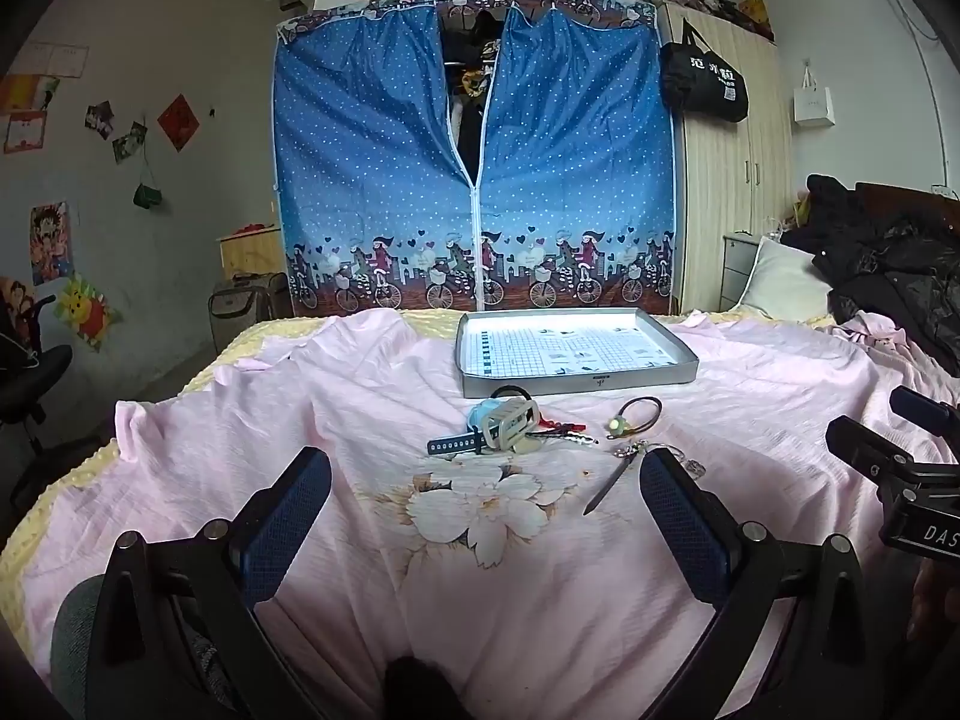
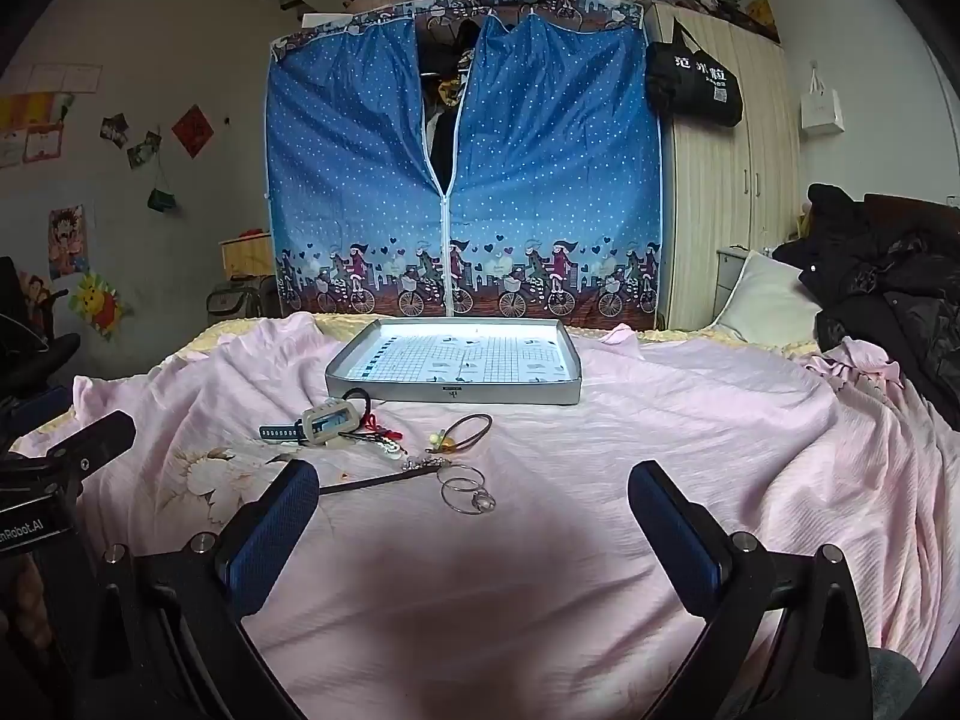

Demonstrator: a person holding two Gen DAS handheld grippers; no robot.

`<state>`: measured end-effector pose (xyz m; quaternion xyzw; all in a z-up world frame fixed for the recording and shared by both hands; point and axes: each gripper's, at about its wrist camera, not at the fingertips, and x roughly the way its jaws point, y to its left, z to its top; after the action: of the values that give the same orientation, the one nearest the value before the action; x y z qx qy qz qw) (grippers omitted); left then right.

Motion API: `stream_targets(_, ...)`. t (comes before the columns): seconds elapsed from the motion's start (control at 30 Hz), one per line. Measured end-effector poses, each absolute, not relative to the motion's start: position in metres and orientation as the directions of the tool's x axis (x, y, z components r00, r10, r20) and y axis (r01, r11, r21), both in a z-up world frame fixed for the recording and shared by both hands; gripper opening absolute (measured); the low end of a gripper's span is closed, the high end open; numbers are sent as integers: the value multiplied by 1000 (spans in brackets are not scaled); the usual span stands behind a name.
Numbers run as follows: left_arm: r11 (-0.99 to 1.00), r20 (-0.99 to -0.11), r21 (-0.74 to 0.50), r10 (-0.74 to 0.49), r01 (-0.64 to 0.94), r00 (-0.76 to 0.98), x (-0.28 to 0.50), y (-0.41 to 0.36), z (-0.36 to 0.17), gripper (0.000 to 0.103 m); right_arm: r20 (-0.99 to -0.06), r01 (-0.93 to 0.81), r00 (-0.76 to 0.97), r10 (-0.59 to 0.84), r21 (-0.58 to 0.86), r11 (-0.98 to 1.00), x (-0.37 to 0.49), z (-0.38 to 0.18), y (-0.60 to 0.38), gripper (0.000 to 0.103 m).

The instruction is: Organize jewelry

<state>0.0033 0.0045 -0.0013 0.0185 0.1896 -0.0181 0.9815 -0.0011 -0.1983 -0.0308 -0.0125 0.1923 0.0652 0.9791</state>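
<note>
The slim dark hairpin (image 2: 384,480) lies lengthwise left-right on the pink crinkled bedspread (image 2: 660,450); both grippers (image 1: 486,498) (image 2: 474,510) gape, empty.

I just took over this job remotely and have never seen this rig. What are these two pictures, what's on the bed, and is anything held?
Each picture comes from a camera on a hand-held claw, looking forward between its two blue-padded fingers. The left claw and right claw are both open and hold nothing. On the pink sheet lies a grey tray, with nothing visible in it; nearer you lie the pieces: a watch, a brown cord loop and linked metal rings.
</note>
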Motion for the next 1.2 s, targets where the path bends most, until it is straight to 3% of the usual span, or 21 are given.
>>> stream_targets(1.2, 998, -383, 44, -26, 46, 923, 4, 3, -4, 101, -388, -134, 913, 124, 1, 991, -1, -34, -198, 103)
